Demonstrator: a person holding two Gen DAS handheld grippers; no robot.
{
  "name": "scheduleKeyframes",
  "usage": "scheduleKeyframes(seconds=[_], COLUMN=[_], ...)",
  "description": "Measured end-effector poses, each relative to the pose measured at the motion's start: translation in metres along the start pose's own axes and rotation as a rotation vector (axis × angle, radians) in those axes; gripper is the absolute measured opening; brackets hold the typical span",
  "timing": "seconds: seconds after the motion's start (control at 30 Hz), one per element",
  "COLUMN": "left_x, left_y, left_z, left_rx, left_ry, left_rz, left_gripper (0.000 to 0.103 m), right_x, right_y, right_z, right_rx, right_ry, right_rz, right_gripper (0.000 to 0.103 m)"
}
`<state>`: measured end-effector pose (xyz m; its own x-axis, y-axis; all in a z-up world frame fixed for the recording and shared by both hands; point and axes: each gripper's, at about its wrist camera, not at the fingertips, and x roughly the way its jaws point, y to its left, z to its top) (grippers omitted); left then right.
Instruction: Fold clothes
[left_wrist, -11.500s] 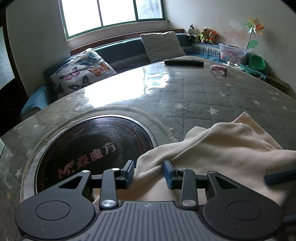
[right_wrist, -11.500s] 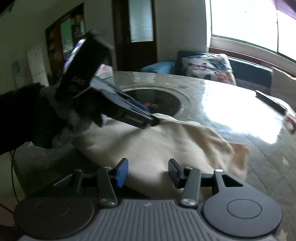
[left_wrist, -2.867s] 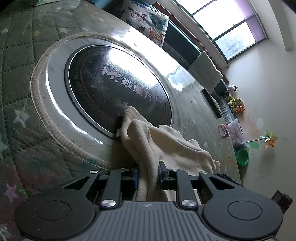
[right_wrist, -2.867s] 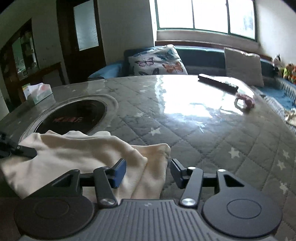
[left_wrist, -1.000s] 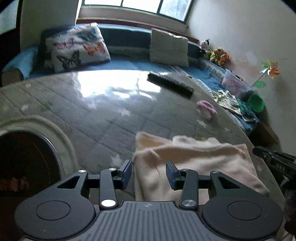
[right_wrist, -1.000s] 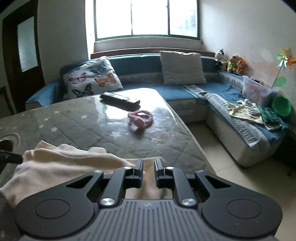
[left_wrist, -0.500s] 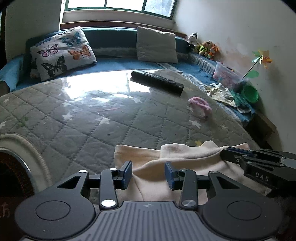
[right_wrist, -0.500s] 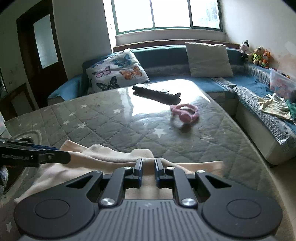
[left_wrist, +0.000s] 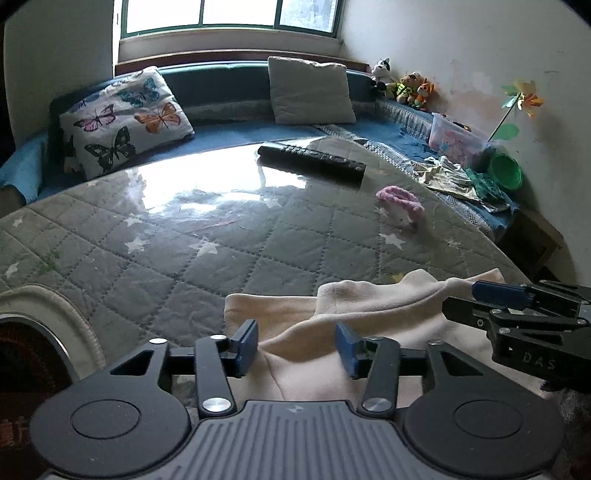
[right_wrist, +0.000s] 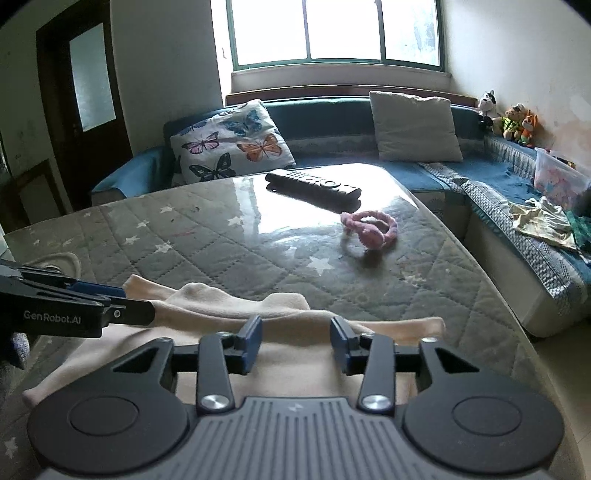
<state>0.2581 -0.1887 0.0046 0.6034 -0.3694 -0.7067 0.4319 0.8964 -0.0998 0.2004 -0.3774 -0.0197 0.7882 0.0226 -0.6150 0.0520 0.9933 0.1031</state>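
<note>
A cream garment (left_wrist: 369, 306) lies folded on the quilted grey table, near its front edge; it also shows in the right wrist view (right_wrist: 236, 306). My left gripper (left_wrist: 297, 347) is open, its blue pads apart just above the cloth's left part. My right gripper (right_wrist: 295, 343) is open over the cloth's right part, holding nothing. The right gripper also shows at the right of the left wrist view (left_wrist: 517, 306). The left gripper shows at the left of the right wrist view (right_wrist: 74, 302).
A black remote (right_wrist: 314, 186) and a pink hair band (right_wrist: 371, 229) lie further back on the table (right_wrist: 207, 243). A round dark hotplate (left_wrist: 26, 354) is set in at left. A blue sofa with a butterfly pillow (right_wrist: 232, 142) lies behind.
My right gripper has opened and let go of the cloth. The cloth now lies flat on the table. My left gripper stays open.
</note>
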Motion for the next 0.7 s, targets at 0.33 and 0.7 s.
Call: scheduleKeyframes(seconds=[0.33,0.7], left_x=[-0.026,-0.05], left_y=[-0.01,-0.003], left_z=[-0.017,-0.044], left_rx=[0.028,0.04], left_ry=[-0.028,-0.055], left_rz=[0.026,0.066], left_gripper=[0.082,0.09], right_x=[-0.046,-0.086], right_y=[0.003,0.005], right_z=[-0.022,-0.054], right_rx=[0.007,0.018], right_ry=[-0.014,-0.049], right_rz=[0.034,0.052], right_gripper=[0.068,0.077])
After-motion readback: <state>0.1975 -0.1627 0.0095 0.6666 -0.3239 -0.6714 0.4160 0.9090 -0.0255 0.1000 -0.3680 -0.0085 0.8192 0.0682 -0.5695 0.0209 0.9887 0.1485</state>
